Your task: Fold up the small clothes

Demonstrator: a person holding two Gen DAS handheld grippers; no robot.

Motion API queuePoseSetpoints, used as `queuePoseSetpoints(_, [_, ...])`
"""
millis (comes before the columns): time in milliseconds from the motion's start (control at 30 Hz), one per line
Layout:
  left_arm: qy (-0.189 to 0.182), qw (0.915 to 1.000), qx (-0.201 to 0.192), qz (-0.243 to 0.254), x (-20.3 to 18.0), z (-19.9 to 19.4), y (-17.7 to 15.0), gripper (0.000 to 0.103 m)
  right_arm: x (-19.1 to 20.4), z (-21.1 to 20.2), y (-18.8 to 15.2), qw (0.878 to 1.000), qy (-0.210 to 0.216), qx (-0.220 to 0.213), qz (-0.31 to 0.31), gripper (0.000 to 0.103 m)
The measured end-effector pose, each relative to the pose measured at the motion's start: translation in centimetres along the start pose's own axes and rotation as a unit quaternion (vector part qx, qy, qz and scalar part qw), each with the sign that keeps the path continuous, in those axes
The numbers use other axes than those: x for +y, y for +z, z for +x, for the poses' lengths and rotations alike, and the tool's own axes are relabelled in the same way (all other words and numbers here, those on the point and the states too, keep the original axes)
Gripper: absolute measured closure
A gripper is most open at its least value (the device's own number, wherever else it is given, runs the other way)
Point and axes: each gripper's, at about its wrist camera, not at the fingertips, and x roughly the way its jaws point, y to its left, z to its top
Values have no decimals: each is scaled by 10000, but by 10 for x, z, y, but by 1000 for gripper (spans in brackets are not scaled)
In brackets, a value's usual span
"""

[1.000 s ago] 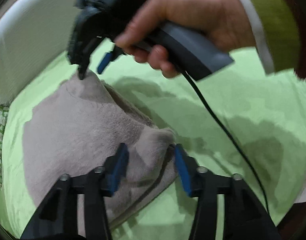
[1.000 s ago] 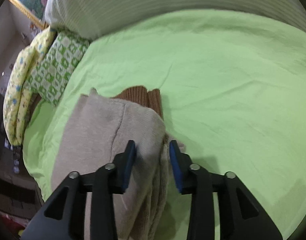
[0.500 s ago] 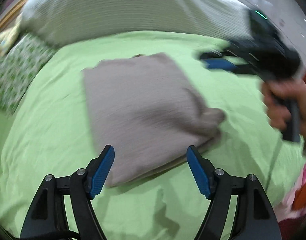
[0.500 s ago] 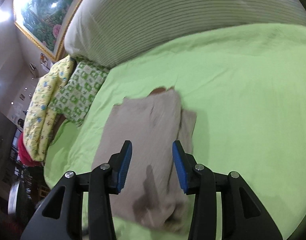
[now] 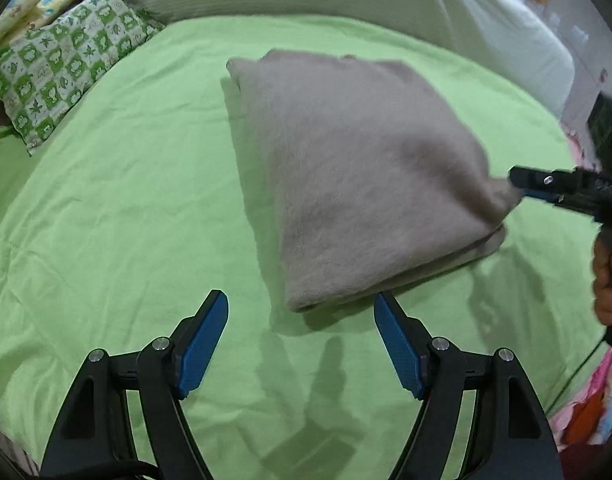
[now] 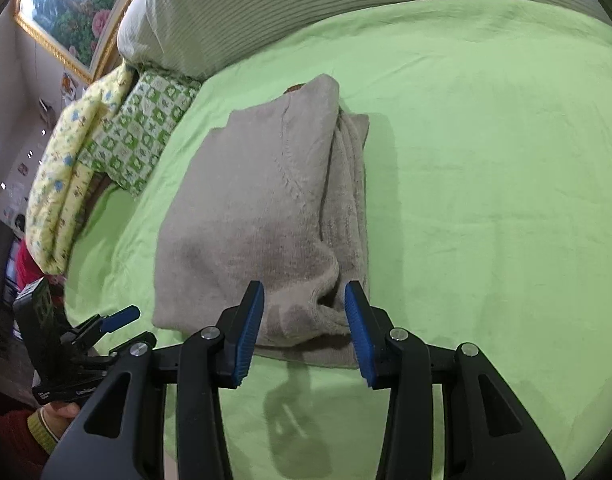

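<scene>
Lying folded mid-frame on the green bed (image 5: pixel 125 220), the soft, light knit sweater (image 5: pixel 358 184) was judged best pinched at its thick lower-right corner, which sat unpressed between the parted jaws of the right hand-held gripper (image 6: pixel 303 320), while the left hand-held gripper (image 5: pixel 299 340), its jaws just opened wide, was seen released and empty.

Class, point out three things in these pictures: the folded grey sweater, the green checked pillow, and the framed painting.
Grey sweater (image 5: pixel 346 168), left wrist view, middle of top layer.
Green checked pillow (image 5: pixel 61 68), left wrist view, centre of cover.
Framed painting (image 6: pixel 65 20), right wrist view, painted area.
</scene>
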Motion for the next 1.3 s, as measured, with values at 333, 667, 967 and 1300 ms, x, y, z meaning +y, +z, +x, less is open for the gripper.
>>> queuePoseSetpoints(333, [-21, 9980, 80, -620, 17, 24, 5, 73, 9, -2, -8, 9995, -47, 7, -314, 96])
queuePoseSetpoints(667, [-127, 9968, 174, -765, 27, 29, -7, 75, -17, 16, -37, 9993, -326, 198, 27, 98])
queuePoseSetpoints(967, [1, 9981, 232, -573, 27, 20, -8, 64, -9, 8, -30, 9993, -319, 179, 70, 95])
queuePoseSetpoints(1300, [-211, 9970, -286, -688, 29, -31, 6, 42, 5, -28, -17, 9978, -385, -489, 206, 84])
